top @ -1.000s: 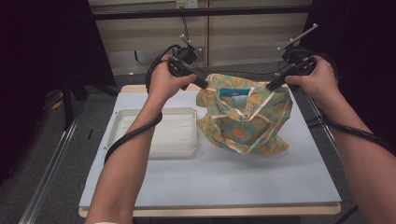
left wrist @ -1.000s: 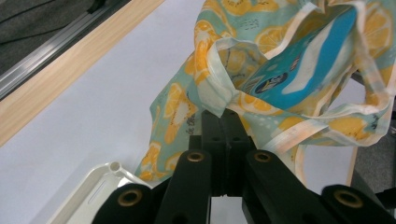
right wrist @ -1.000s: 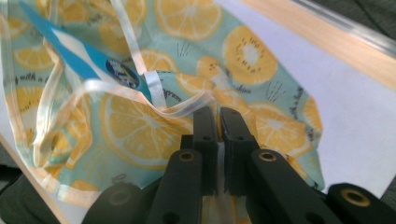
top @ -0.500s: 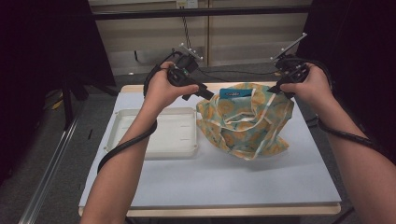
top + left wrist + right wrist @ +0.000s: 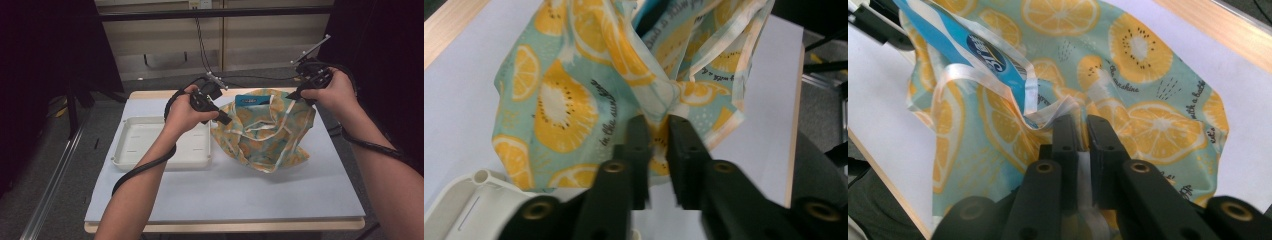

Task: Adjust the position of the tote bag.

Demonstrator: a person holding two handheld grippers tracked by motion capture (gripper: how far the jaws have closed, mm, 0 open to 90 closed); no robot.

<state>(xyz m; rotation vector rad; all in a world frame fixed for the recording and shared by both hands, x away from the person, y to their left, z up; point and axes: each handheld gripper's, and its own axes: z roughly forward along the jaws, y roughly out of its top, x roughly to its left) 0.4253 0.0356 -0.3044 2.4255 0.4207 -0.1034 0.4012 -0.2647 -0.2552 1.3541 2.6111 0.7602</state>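
From above, the person holds a fruit-print bag [image 5: 262, 132] up off the white table [image 5: 225, 195] by its top edge, the left gripper [image 5: 225, 120] at one corner and the right gripper [image 5: 299, 95] at the other, well apart. The bag's bottom rests on the table just beside an empty white tray [image 5: 150, 150].

The left gripper view brings out what the high view cannot: orange and kiwi slices with script lettering on teal cloth [image 5: 574, 100], a fold of it pinched between the two black jaws, which have just been closing on it. The tray's corner [image 5: 479, 185] sits at lower left.

In the right gripper view the jaws are clamped on the bag's pale hem [image 5: 1058, 107], and a blue packet [image 5: 975, 47] pokes out of the mouth of the bag; from above it is just a blue strip [image 5: 252, 100].

Half a second ago the bag hung taut and rounded; now the left hand is lower and nearer the tray, and the cloth sags in folds.
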